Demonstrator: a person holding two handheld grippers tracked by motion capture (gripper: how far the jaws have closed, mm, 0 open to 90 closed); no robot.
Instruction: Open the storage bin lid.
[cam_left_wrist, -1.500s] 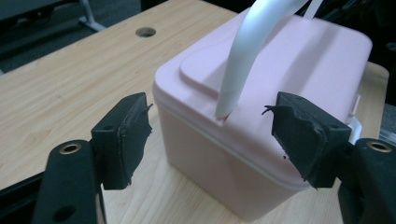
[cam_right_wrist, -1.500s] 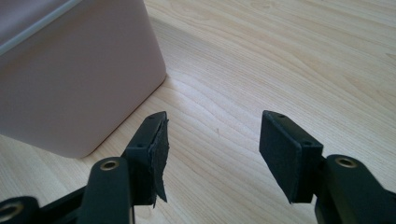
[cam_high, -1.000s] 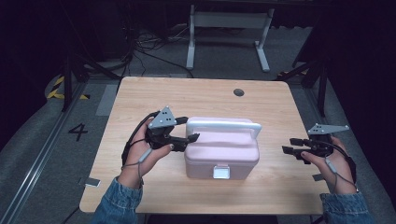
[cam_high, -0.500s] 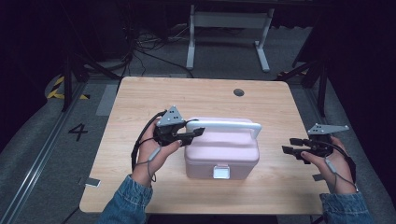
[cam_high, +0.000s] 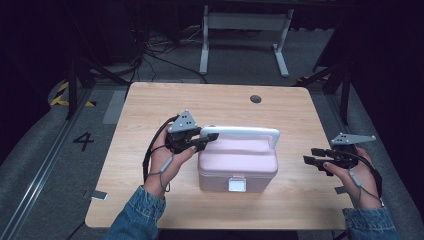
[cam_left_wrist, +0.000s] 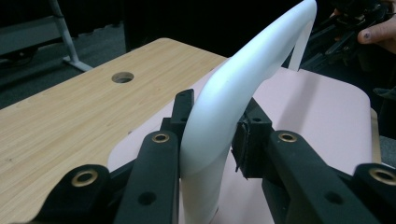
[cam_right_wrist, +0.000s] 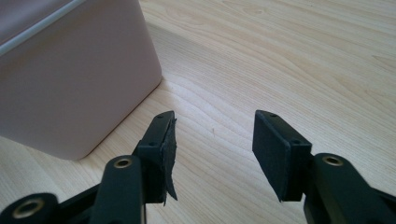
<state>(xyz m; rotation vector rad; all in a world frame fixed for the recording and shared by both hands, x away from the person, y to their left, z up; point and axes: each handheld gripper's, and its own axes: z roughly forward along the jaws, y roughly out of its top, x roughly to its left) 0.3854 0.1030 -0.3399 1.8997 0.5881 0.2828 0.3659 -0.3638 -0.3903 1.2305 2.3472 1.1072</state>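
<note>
Moving in from the side, the left gripper (cam_high: 206, 140) is now clamping the white handle (cam_high: 240, 132) of the pink box (cam_high: 237, 165) mid-table (cam_high: 150, 105), readying a lift; the right gripper (cam_high: 313, 156) is waiting apart, jaws narrowing slightly on nothing.

A dim lab or recording studio. A light wooden table with a round cable hole (cam_high: 256, 99) stands on grey carpet (cam_high: 45, 150). Loose black cables (cam_high: 150, 50), yellow-black floor tape (cam_high: 62, 92) and a grey metal stand frame (cam_high: 245, 30) sit behind.

The right tongs (cam_right_wrist: 212, 156), jaws apart with nothing between them, hang over the desk (cam_right_wrist: 289, 60) just beside the pink box's (cam_right_wrist: 70, 79) rounded corner.
</note>
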